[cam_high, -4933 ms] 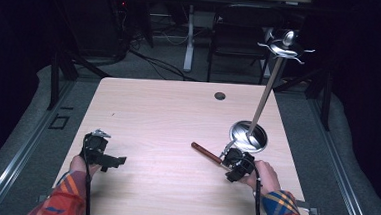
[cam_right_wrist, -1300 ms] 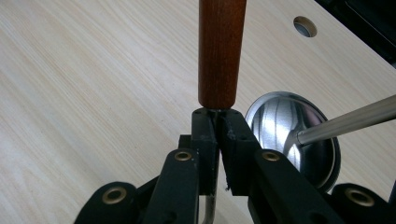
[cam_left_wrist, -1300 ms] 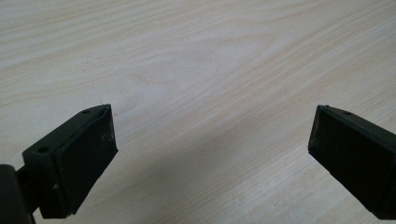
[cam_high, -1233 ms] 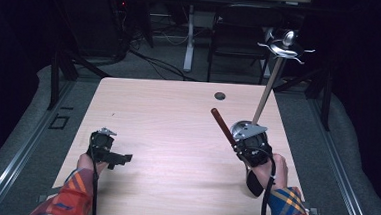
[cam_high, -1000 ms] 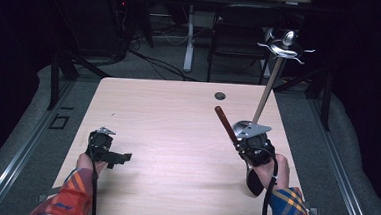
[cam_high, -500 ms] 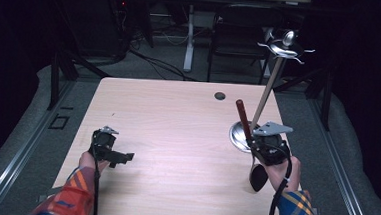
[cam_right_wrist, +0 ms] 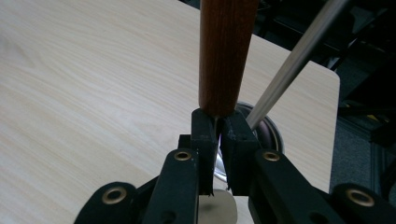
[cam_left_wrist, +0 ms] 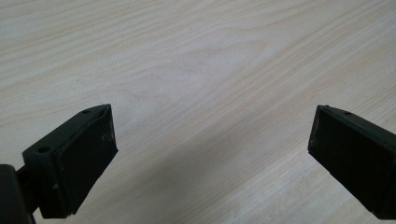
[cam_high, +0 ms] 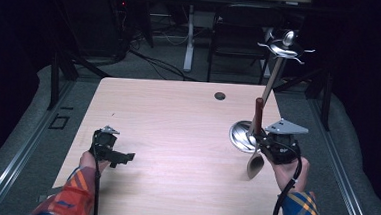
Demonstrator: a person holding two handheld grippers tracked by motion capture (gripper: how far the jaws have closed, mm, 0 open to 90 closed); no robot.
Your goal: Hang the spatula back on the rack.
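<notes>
Fingers (cam_right_wrist: 227, 140) of the right gripper (cam_high: 276, 145) clamp a wooden-handled spoon (cam_high: 257, 141), handle up. Just beside it stands the metal rack (cam_high: 272, 87). Left gripper (cam_high: 110, 147) fingers (cam_left_wrist: 88, 154) are open over the bare counter (cam_high: 177, 126).

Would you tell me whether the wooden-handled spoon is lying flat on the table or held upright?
Held upright. The wooden-handled metal spoon is off the table, brown handle up and bowl down, clamped by the shut right tool beside the metal stand.
</notes>
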